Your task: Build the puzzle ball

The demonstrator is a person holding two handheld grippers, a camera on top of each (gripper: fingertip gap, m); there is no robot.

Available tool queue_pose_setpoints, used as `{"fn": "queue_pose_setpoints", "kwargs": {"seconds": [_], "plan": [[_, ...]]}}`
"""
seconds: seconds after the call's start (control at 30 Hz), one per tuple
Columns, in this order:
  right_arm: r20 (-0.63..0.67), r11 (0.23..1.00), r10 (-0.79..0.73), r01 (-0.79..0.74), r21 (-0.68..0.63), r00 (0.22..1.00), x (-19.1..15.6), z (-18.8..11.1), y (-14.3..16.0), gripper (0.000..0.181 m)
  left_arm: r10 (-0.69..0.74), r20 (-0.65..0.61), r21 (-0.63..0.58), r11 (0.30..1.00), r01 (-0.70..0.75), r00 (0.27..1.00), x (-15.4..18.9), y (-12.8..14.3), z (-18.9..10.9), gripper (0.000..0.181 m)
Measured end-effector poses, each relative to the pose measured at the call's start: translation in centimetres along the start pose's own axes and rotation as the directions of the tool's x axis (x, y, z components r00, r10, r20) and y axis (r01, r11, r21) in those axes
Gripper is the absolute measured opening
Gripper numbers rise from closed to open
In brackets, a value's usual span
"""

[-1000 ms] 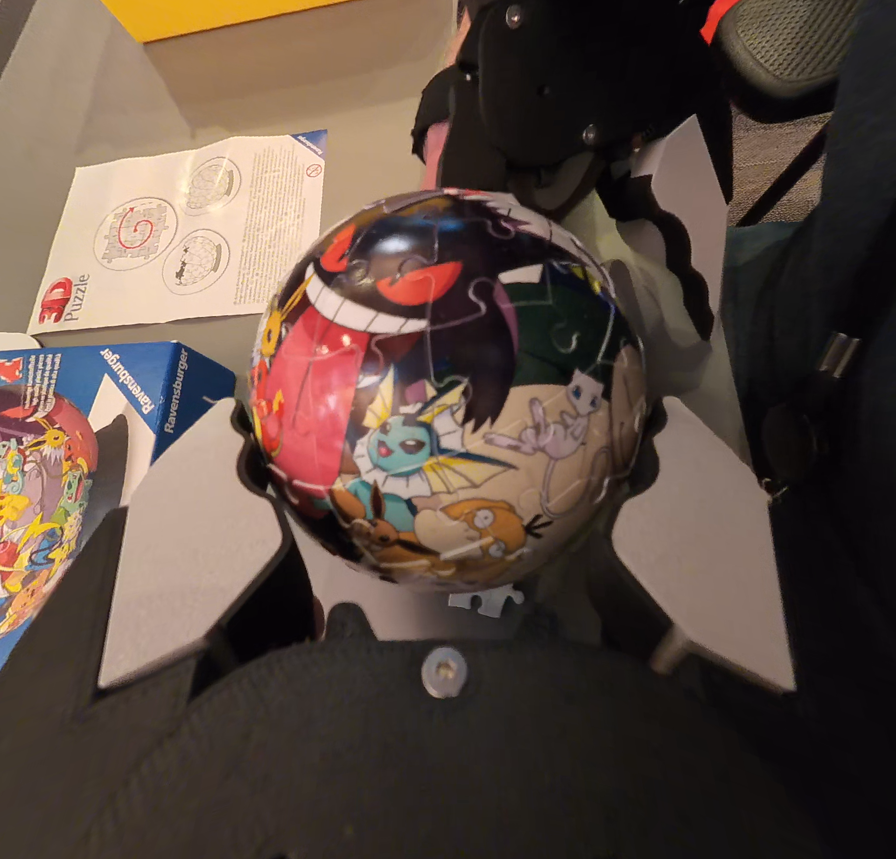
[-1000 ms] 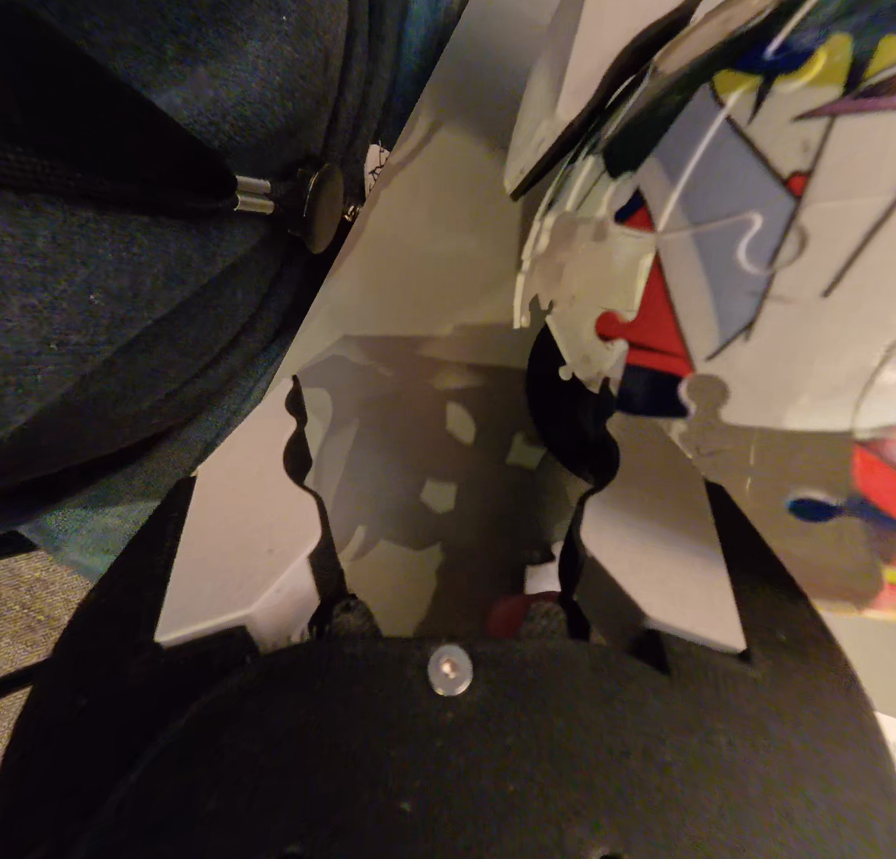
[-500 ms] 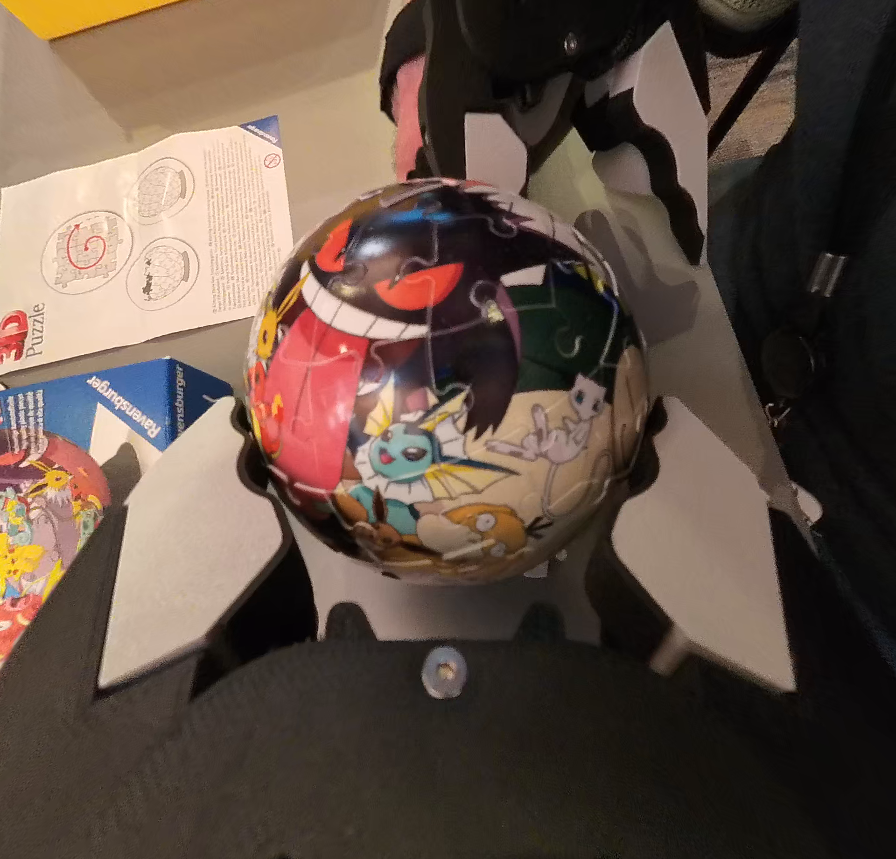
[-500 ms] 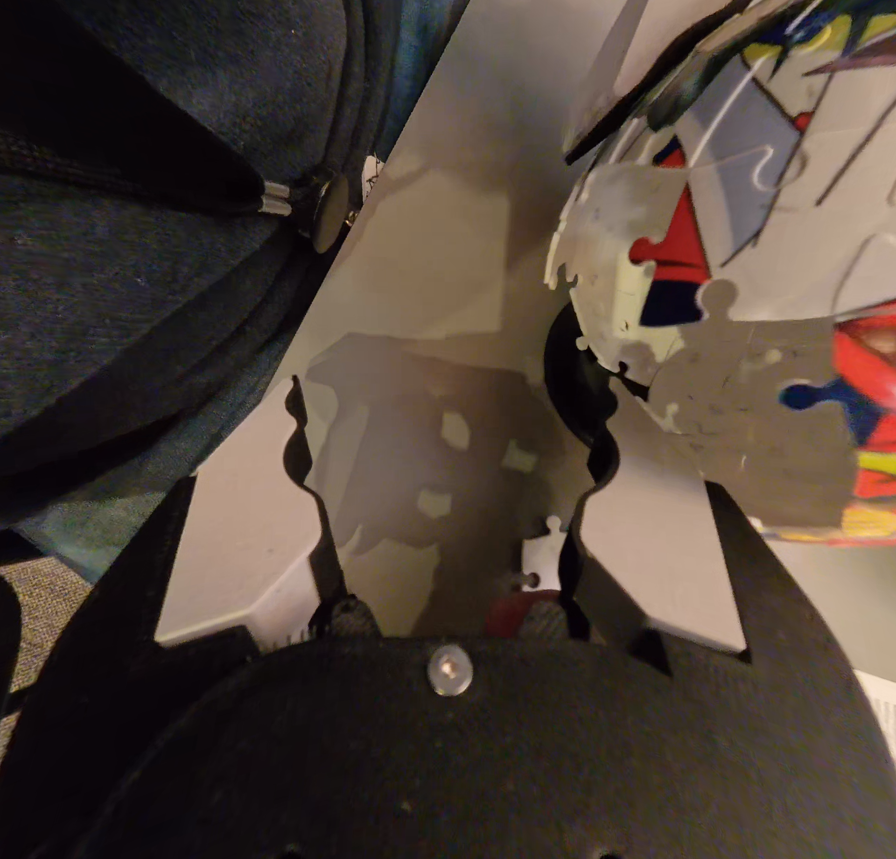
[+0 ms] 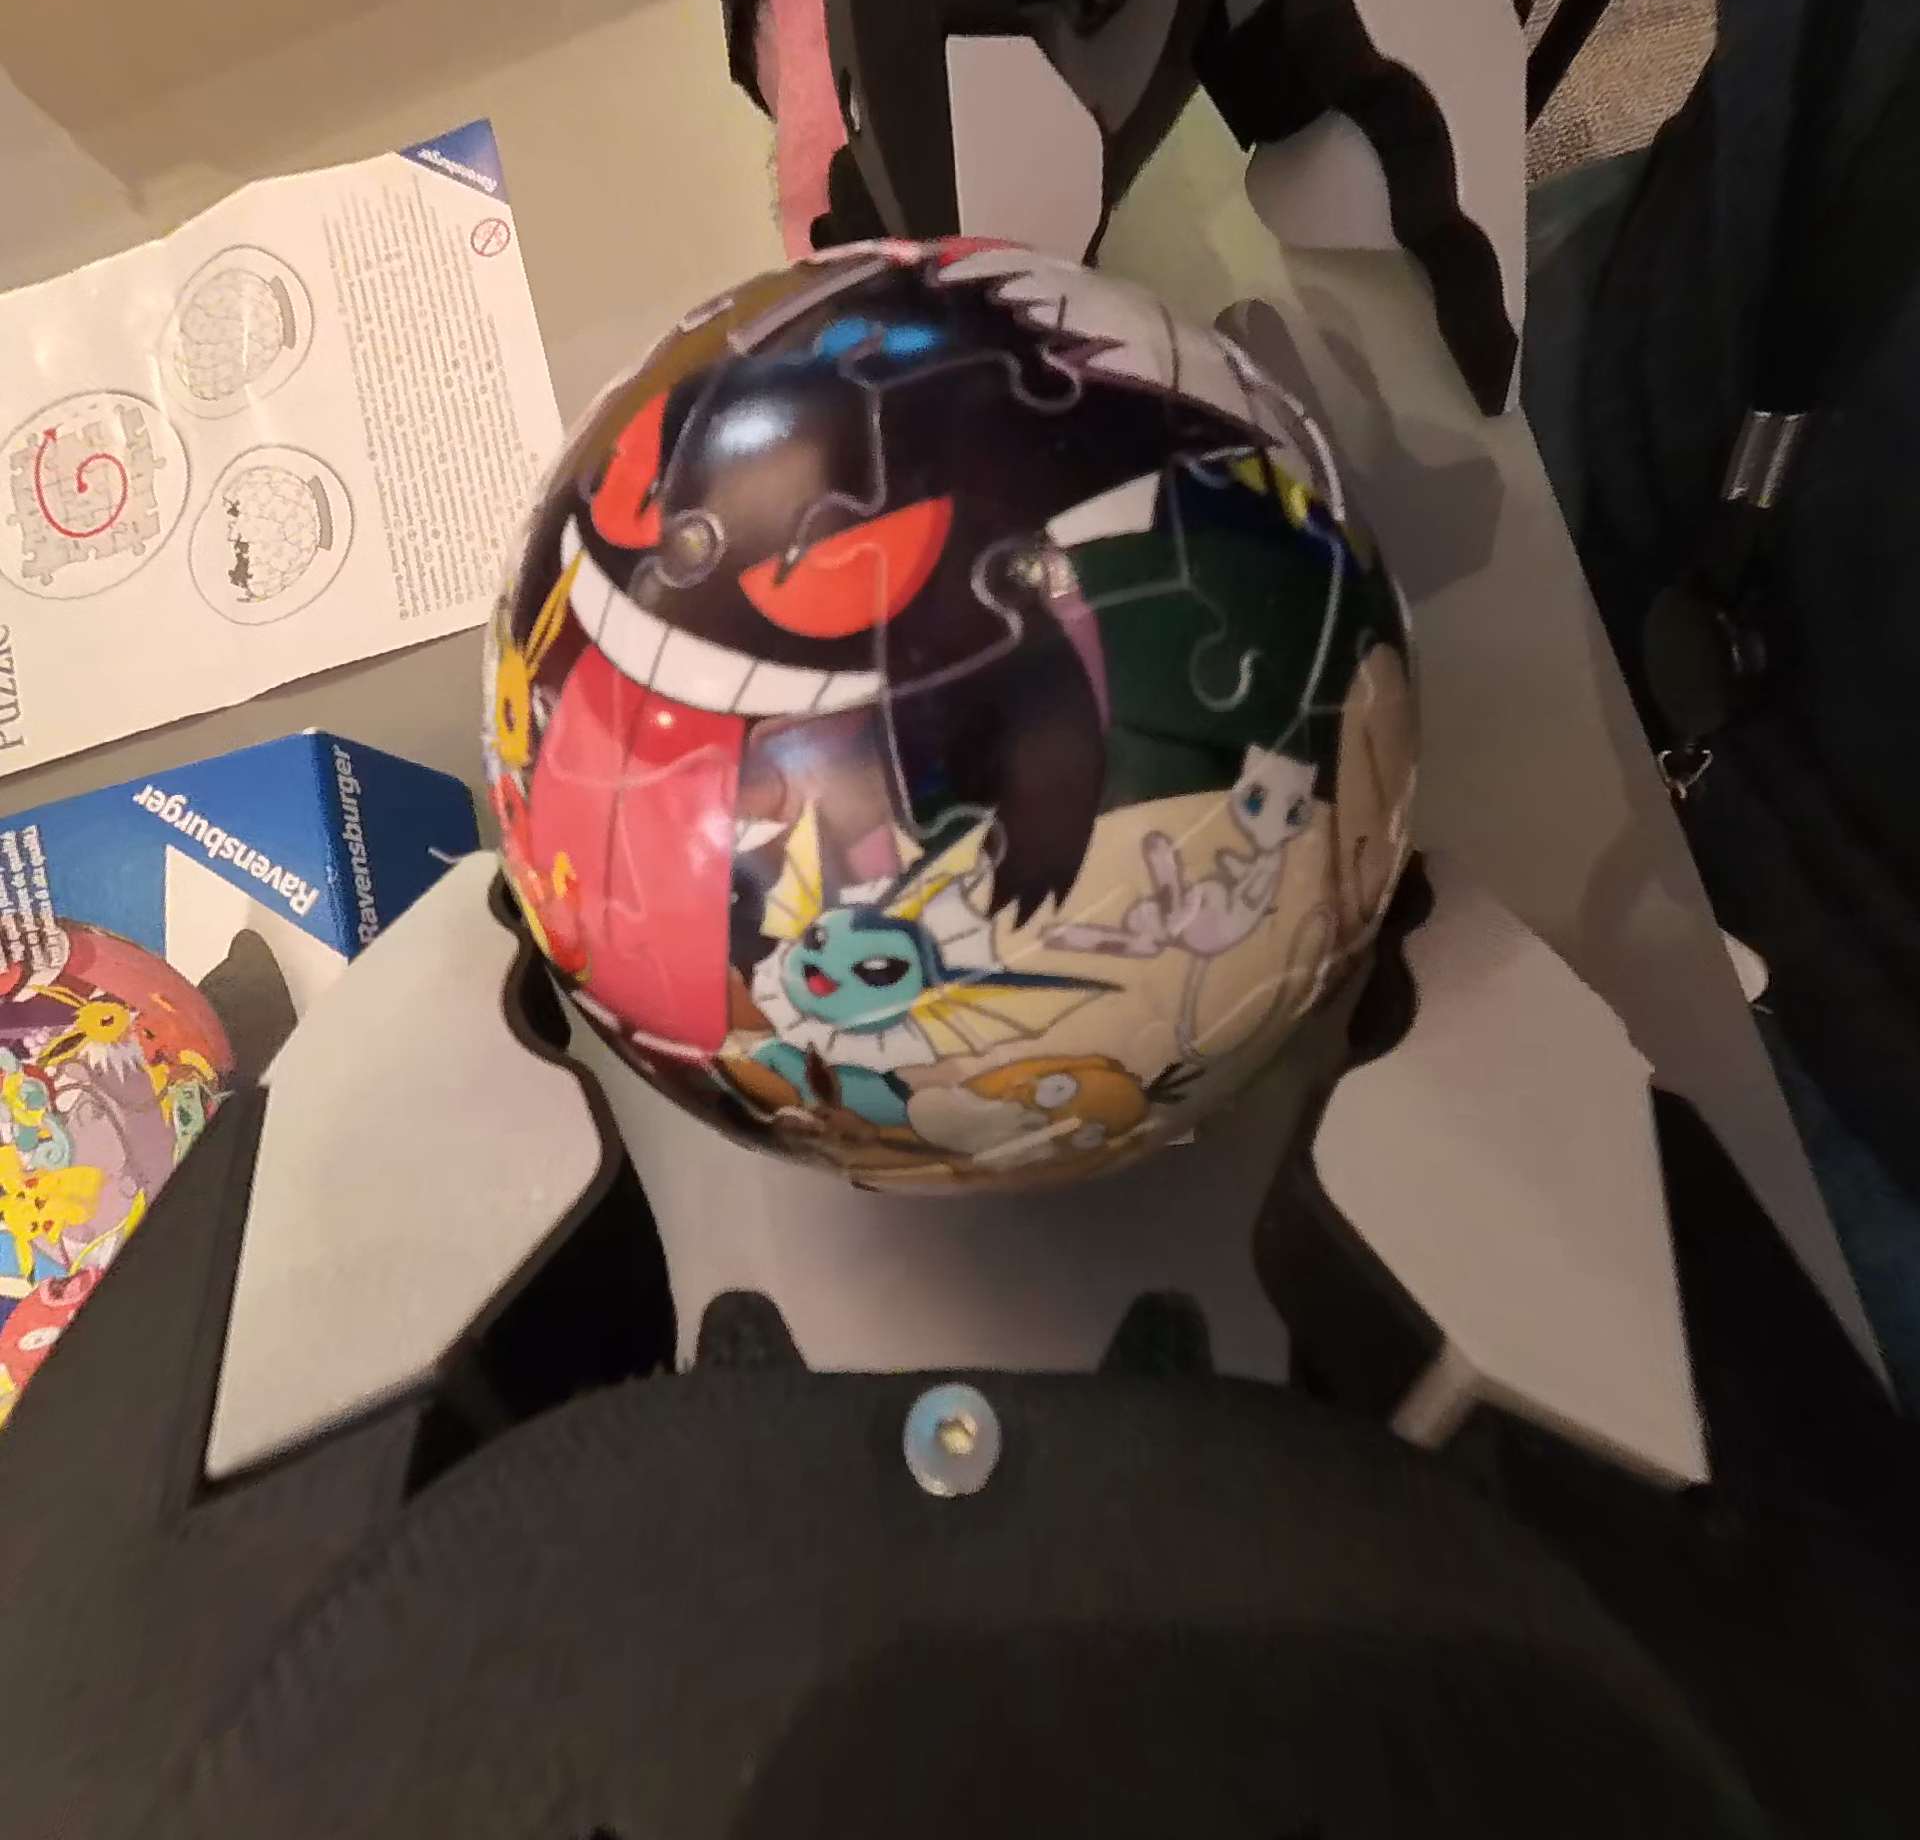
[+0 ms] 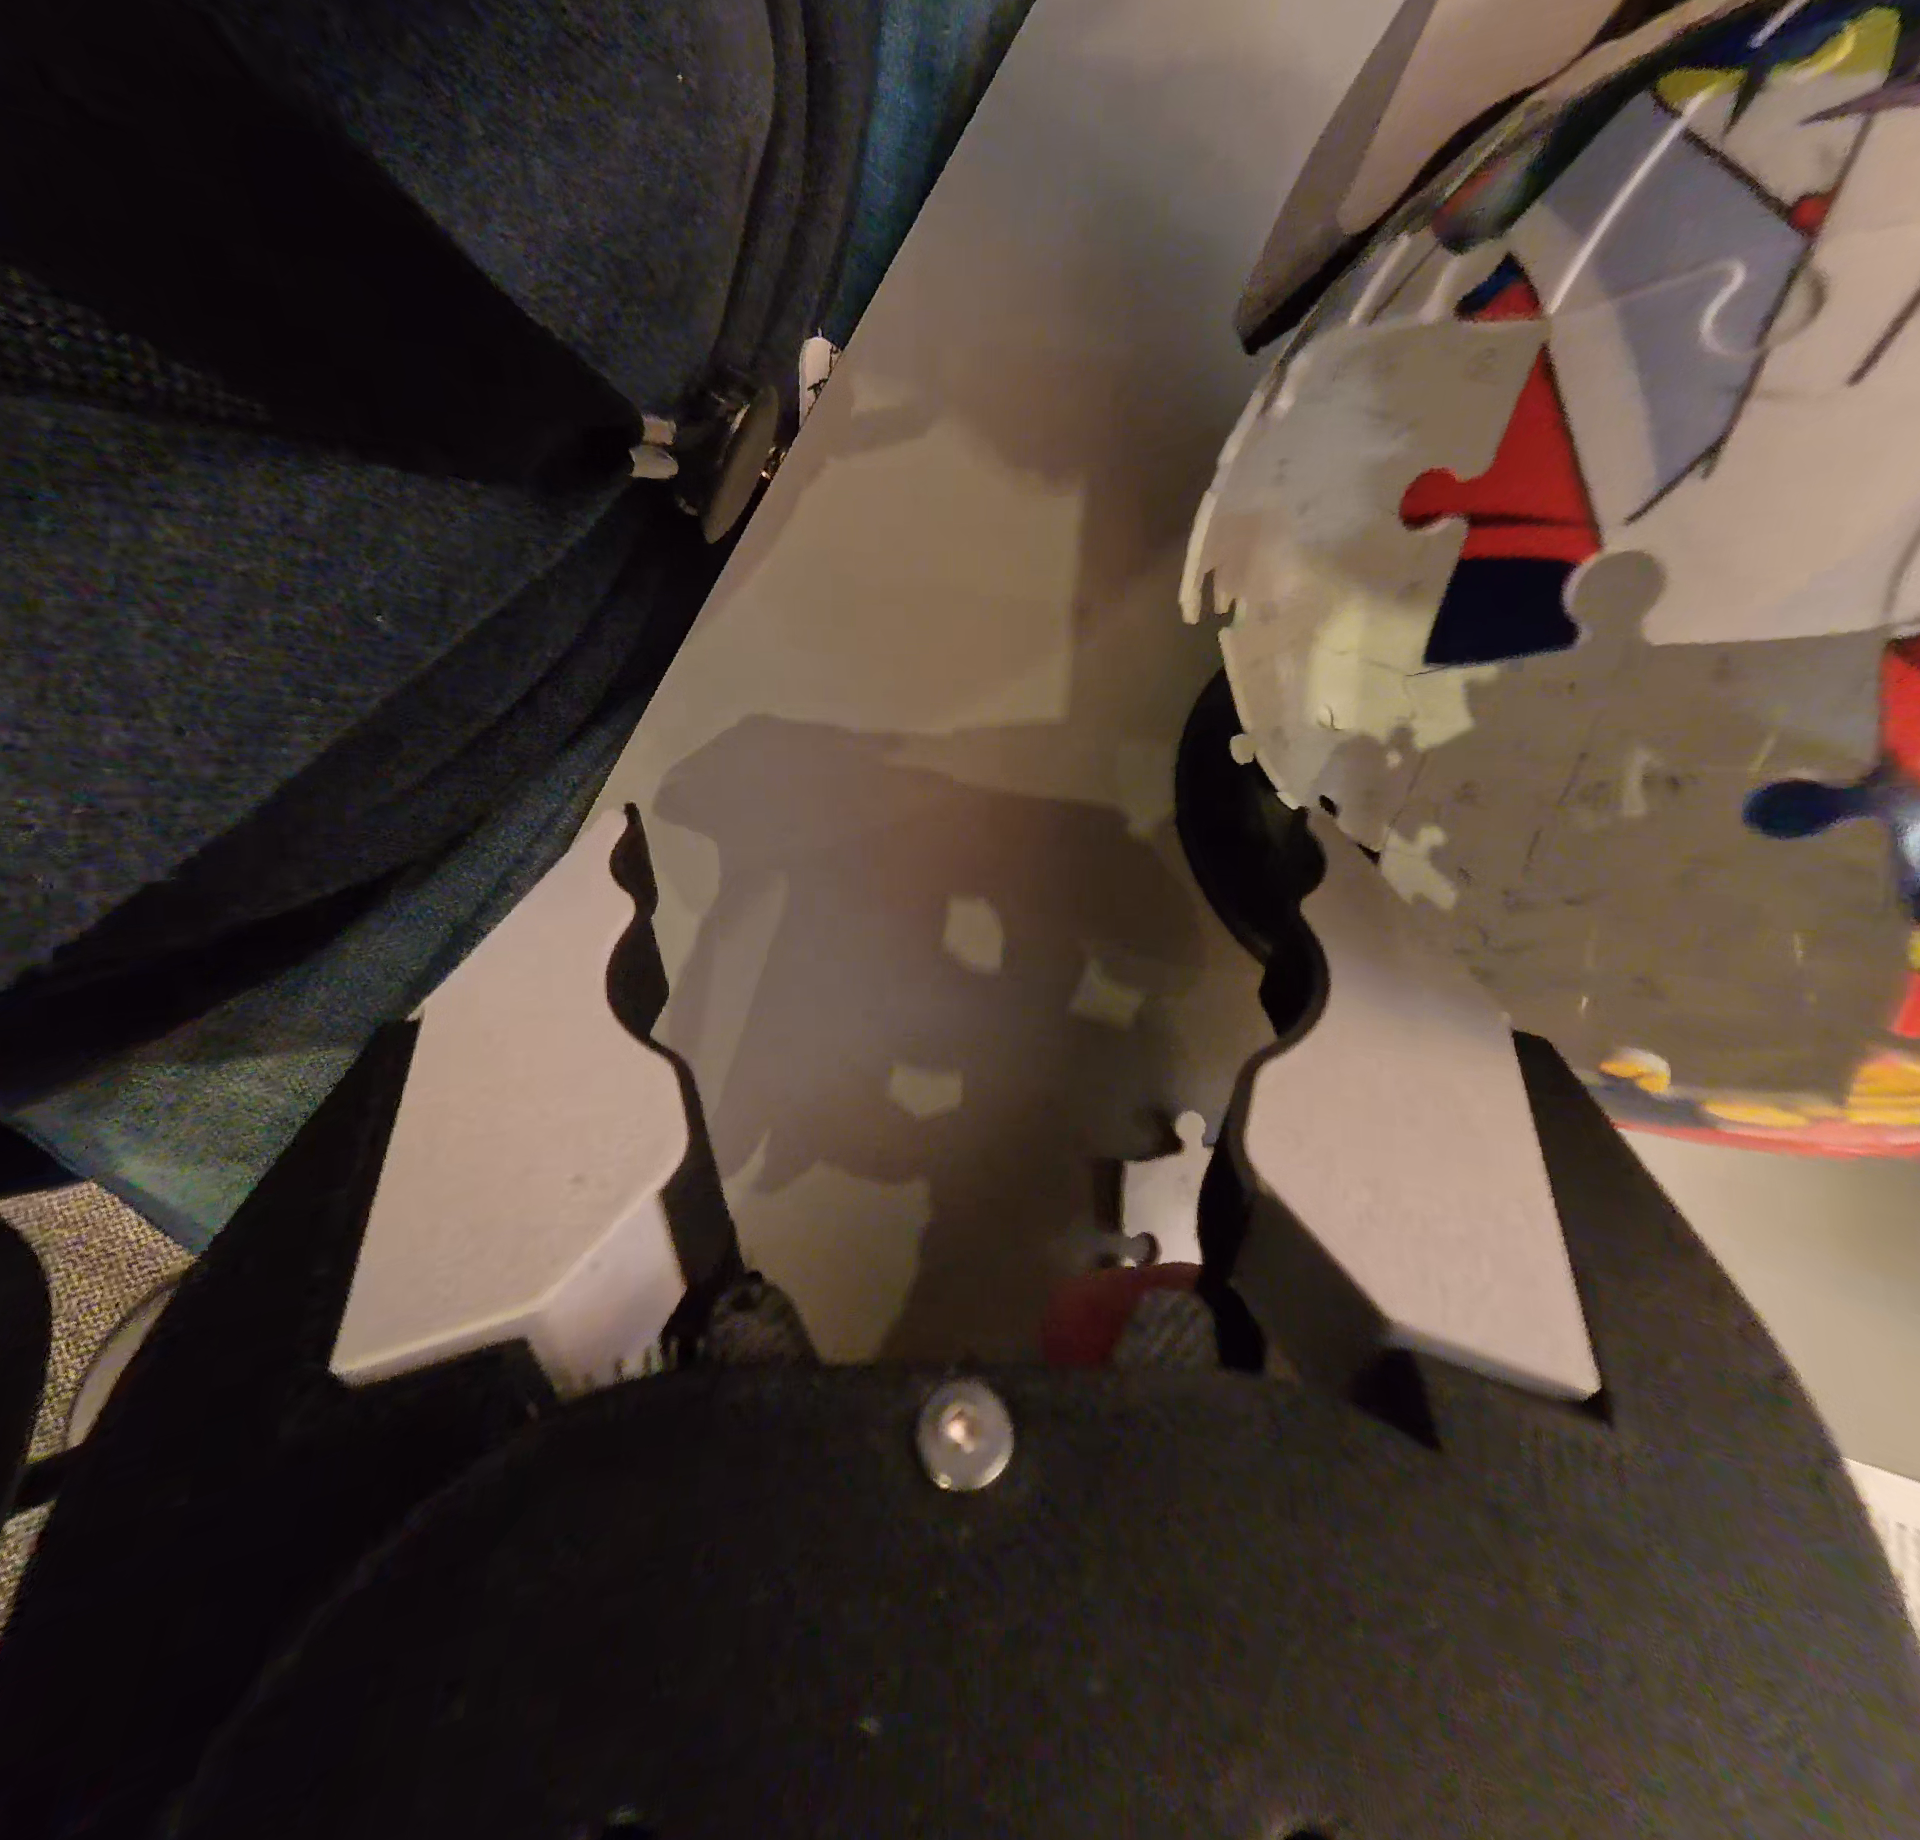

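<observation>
While the left gripper clamps the puzzle ball, the box sits beside.

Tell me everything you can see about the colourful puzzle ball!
The puzzle ball is a round, glossy sphere of curved interlocking pieces, printed with cartoon creatures: a dark grinning face with red eyes and a long red tongue, a blue finned animal, a pale one. The left gripper clamps it at both sides, above the table. In the right wrist view its rim looks jagged and unfinished there, showing plain grey piece backs inside.
</observation>
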State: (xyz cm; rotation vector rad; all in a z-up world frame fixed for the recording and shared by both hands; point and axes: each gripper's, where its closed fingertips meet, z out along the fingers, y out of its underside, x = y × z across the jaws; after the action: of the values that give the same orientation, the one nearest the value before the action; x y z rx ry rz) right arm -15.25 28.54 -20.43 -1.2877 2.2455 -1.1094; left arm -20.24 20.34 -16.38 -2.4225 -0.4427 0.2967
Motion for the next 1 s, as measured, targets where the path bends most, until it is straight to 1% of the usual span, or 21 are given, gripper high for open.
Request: {"fn": "queue_pose_setpoints", "kwargs": {"seconds": [0.13, 0.23, 0.33, 0.53, 0.77, 1.0], "plan": [[-0.008, 1.000, -0.011, 0.011, 0.011, 1.000, 0.0, -0.1, -0.2, 0.116, -0.002, 0.006, -0.005, 1.000, 0.002, 1.000, 0.1, 0.1, -0.1, 0.145], [-0.004, 0.999, -0.020, 0.020, 0.028, 1.000, -0.2, 0.3, -0.9, 0.120, -0.011, 0.015, -0.004, 1.000, 0.011, 1.000, 0.2, 0.1, -0.2, 0.145], [-0.019, 0.999, -0.036, 0.035, -0.007, 0.999, 0.0, 0.9, -0.7, 0.126, -0.010, 0.023, -0.004, 1.000, 0.011, 1.000, 0.2, 0.0, -0.1, 0.145], [0.012, 0.998, -0.029, 0.029, -0.061, 1.000, -0.3, 2.0, -0.6, 0.128, -0.007, 0.023, 0.000, 1.000, 0.007, 1.000, 0.4, -0.2, 0.1, 0.144], [0.037, 0.996, 0.003, 0.000, -0.087, 0.999, -0.2, 2.4, -0.4, 0.129, -0.009, 0.021, 0.005, 1.000, 0.009, 1.000, 0.4, -0.3, 0.1, 0.144], [0.034, 0.996, 0.029, -0.026, -0.090, 0.999, -0.1, 2.5, -0.5, 0.127, -0.006, 0.019, 0.005, 1.000, 0.006, 1.000, 0.4, -0.3, 0.1, 0.144]]}}
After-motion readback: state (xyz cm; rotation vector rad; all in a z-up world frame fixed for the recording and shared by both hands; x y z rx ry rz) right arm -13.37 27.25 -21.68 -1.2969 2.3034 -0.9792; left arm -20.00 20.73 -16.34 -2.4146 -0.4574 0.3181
